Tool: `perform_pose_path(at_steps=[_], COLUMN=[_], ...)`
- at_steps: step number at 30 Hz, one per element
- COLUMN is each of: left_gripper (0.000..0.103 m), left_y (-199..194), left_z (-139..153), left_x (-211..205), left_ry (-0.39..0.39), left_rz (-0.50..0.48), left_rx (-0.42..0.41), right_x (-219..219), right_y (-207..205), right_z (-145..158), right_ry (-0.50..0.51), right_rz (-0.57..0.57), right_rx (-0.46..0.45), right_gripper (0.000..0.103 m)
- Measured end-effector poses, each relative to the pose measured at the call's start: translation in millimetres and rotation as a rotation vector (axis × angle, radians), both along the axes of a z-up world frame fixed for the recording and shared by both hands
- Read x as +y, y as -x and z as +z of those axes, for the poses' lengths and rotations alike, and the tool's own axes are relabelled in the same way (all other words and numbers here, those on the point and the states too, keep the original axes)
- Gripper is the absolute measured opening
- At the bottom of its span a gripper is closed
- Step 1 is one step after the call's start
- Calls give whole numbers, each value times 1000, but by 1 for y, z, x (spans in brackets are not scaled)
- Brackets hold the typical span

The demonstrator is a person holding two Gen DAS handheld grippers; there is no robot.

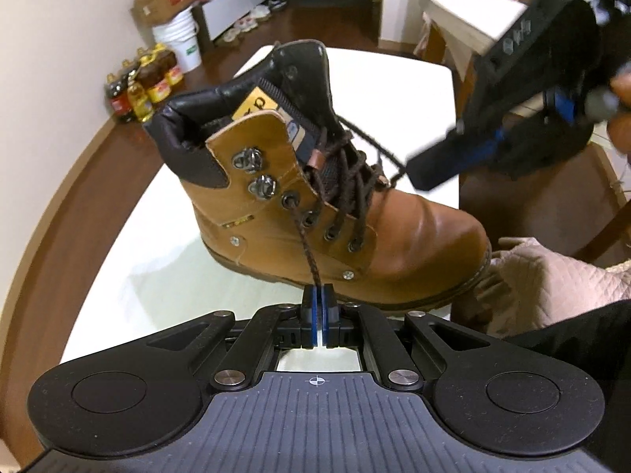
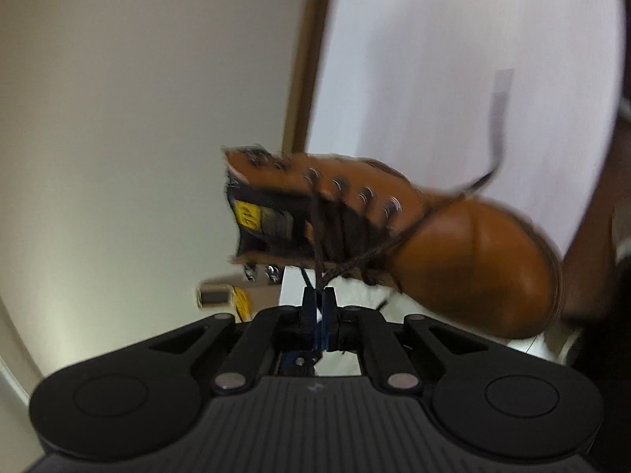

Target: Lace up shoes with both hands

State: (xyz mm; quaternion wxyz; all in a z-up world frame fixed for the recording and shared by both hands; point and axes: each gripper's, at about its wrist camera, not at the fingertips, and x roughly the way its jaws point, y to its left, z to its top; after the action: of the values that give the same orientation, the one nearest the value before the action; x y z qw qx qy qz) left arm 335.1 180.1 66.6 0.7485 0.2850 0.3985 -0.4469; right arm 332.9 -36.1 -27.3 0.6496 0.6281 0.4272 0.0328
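A tan leather boot (image 1: 414, 232) with dark brown laces stands on the white table (image 1: 157, 260), toe to the right. My left gripper (image 1: 317, 295) is shut on one lace end (image 1: 305, 244), which runs taut up to an upper eyelet on the near side. My right gripper (image 1: 424, 171) hovers above the toe at upper right, tilted, with the other lace end (image 1: 378, 148) stretched to its tip. The right wrist view is blurred and rolled: there the boot (image 2: 473, 252) lies sideways, and the right gripper (image 2: 319, 295) is shut on a brown lace strand (image 2: 315, 236).
Oil bottles (image 1: 142, 86), a white bucket (image 1: 179, 39) and a cardboard box stand on the wooden floor at far left. A quilted pink cushion (image 1: 552, 276) lies by the table's right edge. A person's hand (image 1: 621, 118) holds the right gripper.
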Motion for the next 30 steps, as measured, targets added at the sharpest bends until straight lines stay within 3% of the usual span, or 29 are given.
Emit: perform_pose_path(at_steps=[3, 7, 10, 12, 16, 20, 25, 30], left_gripper=[3, 5, 6, 6, 6, 7, 7, 8], left_y=[0, -1, 2, 2, 3, 6, 7, 3], left_z=[-1, -5, -6, -2, 11, 18, 18, 14], left_x=[7, 21, 26, 27, 25, 17, 12, 13], left_ry=[-7, -41, -60, -62, -63, -75, -87, -95], left_rz=[-5, 6, 25, 41, 66, 62, 82, 104], left_rx=[0, 6, 5, 7, 21, 35, 47, 61], right_x=[3, -2, -16, -40, -59, -59, -39, -12], right_y=[9, 25, 40, 32, -1, -27, -64, -83], right_z=[-7, -12, -15, -12, -19, -35, -48, -46], right_ry=[11, 55, 140, 284, 459, 521, 680, 829], right_rz=[-32, -85, -142, -165, -105, -25, 58, 169], right_rx=[47, 79, 83, 101, 112, 159, 239, 238], right_gripper=[16, 16, 17, 19, 19, 21, 21, 16])
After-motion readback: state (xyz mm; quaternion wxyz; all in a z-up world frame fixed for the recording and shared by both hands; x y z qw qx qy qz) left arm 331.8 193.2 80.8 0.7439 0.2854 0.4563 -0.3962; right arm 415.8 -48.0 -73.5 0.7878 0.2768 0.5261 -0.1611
